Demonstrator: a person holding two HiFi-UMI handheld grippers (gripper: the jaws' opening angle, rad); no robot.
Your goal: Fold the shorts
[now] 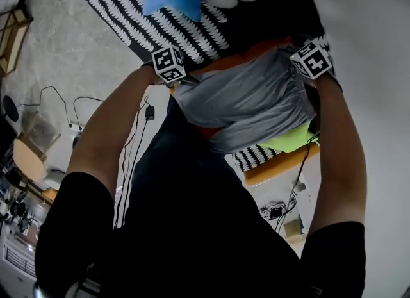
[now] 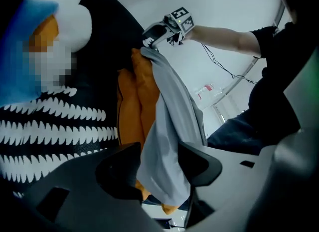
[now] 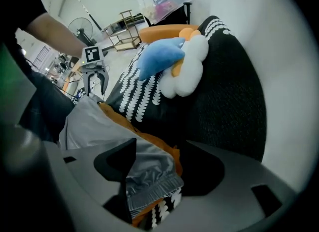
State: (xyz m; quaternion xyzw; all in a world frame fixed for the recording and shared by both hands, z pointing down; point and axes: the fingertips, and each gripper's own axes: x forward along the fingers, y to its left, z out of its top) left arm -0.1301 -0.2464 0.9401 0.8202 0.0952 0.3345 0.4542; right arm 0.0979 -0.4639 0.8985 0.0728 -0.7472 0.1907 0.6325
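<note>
Evidently, the left gripper [image 2: 159, 165] stood with its fingers [image 2: 119, 172] spread wide. A fold of the grey shorts [image 1: 250, 104] hung between them, with no clamping visible. The right gripper [image 3: 155, 162] likewise had its fingers [image 3: 113, 162] wide apart. The gathered waistband lay between them, against the finger at frame left and clear of the other. In the head view, the shorts spanned both grippers at frame centre, over the black-and-white patterned cover [image 1: 147, 24].
</note>
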